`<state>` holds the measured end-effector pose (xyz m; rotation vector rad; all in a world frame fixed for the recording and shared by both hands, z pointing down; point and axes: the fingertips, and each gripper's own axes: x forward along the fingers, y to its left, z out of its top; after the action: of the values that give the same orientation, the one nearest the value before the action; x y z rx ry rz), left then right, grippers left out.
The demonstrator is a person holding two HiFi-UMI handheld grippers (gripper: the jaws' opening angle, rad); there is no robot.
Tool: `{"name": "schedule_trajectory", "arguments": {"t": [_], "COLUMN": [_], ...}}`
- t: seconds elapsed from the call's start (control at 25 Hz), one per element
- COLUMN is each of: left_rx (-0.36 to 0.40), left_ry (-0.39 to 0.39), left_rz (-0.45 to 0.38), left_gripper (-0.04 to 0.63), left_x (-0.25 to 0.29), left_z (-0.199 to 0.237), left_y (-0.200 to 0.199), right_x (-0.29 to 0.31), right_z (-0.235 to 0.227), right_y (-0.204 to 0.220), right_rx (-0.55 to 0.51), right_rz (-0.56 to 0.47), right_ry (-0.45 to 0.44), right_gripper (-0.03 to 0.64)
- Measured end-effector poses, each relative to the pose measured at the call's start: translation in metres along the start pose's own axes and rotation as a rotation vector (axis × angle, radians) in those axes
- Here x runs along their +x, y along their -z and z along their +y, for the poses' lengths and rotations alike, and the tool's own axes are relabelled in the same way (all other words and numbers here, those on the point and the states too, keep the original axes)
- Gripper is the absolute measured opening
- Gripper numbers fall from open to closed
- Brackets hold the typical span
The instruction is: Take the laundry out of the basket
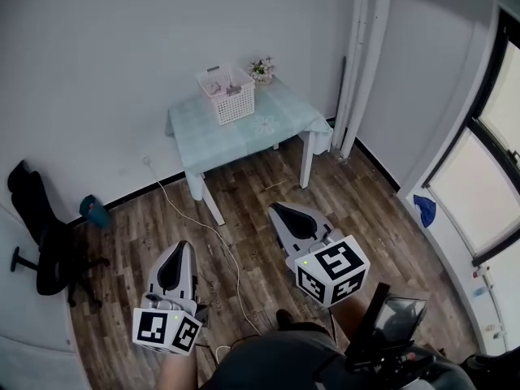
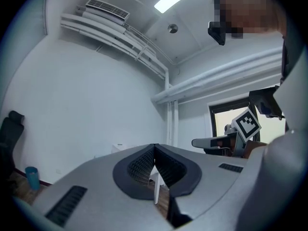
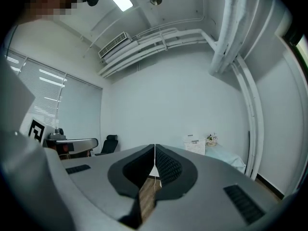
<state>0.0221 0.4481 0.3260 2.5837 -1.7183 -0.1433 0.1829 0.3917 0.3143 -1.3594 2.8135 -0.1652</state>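
A white laundry basket [image 1: 226,93] stands on a small table with a pale green cloth [image 1: 244,136] against the far wall, and something pale lies inside it. In the right gripper view the basket [image 3: 195,145] shows small and far off. My left gripper [image 1: 182,244] and right gripper [image 1: 275,207] hover over the wooden floor, well short of the table, both pointing toward it. Each is shut with nothing between its jaws: the left gripper [image 2: 154,147] and the right gripper [image 3: 154,147] both show pads meeting at the tip.
A small pot of flowers [image 1: 262,69] sits beside the basket. A black office chair [image 1: 45,234] and a blue bin [image 1: 95,211] are at the left wall. A white cable [image 1: 219,242] runs across the floor. White pipes [image 1: 366,55] rise right of the table; a window [image 1: 487,177] is at right.
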Motion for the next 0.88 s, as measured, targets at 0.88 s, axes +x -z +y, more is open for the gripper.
{"name": "schedule_trajectory", "arguments": {"t": [0.88], "left_rx": [0.056], "left_ry": [-0.045], "left_rz": [0.08], "left_gripper": [0.009], "left_x": [0.16], "left_z": [0.012], "left_y": [0.015], "right_x": [0.09], "right_z": [-0.139], "right_y": [0.001], "right_rx": [0.058], "right_rz": [-0.009], "right_ry": [-0.028], "right_gripper": [0.017]}}
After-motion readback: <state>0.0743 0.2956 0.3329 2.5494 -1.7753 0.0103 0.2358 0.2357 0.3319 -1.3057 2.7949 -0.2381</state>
